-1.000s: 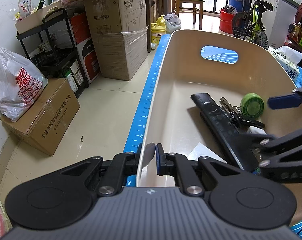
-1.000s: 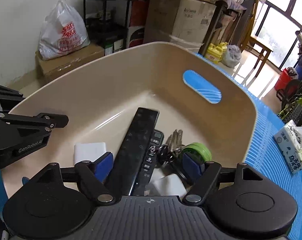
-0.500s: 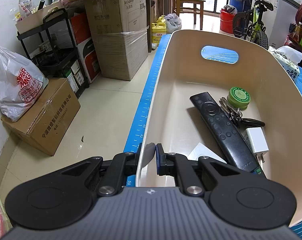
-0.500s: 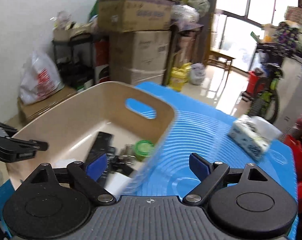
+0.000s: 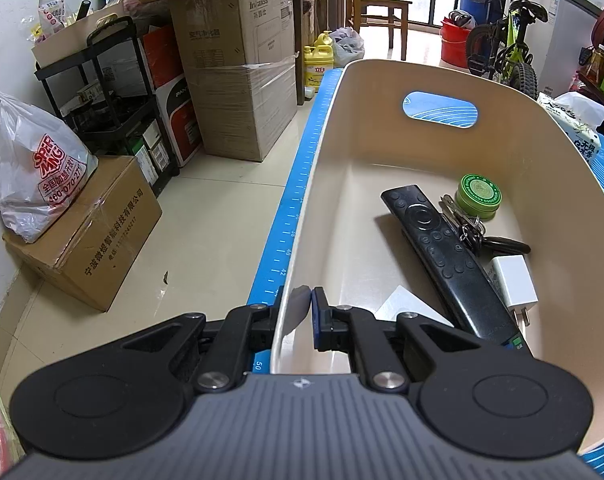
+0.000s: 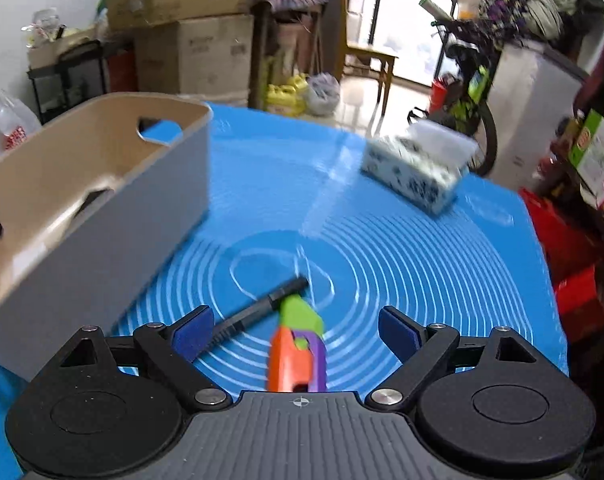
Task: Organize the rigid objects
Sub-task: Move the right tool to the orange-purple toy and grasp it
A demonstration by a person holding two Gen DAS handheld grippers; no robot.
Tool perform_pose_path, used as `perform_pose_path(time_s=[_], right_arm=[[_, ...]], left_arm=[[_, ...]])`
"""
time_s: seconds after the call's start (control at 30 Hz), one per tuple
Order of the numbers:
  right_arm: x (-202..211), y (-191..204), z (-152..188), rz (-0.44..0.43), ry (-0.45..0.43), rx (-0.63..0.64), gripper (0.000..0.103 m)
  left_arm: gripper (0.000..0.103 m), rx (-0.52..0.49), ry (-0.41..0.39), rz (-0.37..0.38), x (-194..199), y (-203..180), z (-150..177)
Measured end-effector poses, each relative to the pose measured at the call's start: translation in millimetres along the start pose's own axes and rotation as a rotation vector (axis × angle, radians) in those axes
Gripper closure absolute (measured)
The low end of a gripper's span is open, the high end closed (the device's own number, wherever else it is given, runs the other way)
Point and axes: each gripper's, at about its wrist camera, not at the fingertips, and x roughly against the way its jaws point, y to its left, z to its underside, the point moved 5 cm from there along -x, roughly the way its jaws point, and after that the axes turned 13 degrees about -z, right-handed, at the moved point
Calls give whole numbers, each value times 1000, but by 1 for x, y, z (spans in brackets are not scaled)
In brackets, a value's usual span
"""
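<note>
My left gripper clamps the bin rim at 6 o'clock; inside lie one remote, one tin, one key bunch and one charger. My right gripper gapes empty over one pen and one toy, cut off at 6 o'clock.

- The black remote in the beige bin runs beneath the right finger of the left gripper, its near end hidden.
- A white sheet just right of those shut jaws shows only one corner.
- The bin's near wall is masked by the gripper body.
- The right wrist view is smeared by motion: the tissue pack far ahead of the spread jaws carries unreadable print.
- The orange, purple and green toy between the fingers of the right gripper vanishes under the gripper body; its full shape cannot be told.
- The black pen slips behind the left pad.
</note>
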Motion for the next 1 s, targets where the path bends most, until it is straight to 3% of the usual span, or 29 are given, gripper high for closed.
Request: perform_pose_path(time_s=[0.27,0.57,0.63,1.0], right_arm=[[-30,-7,20,12,58,-22,22],[-49,-19,30,-22,96,-88,43],[-52,-17,31,-51,106,-90,57],[-39,-13,32,-45,72,-106,57]], left_arm=[[91,0,0,0,0,0,0],[91,1,0,1,0,0,0],[91,1,0,1,0,0,0],[91,0,0,1,0,0,0]])
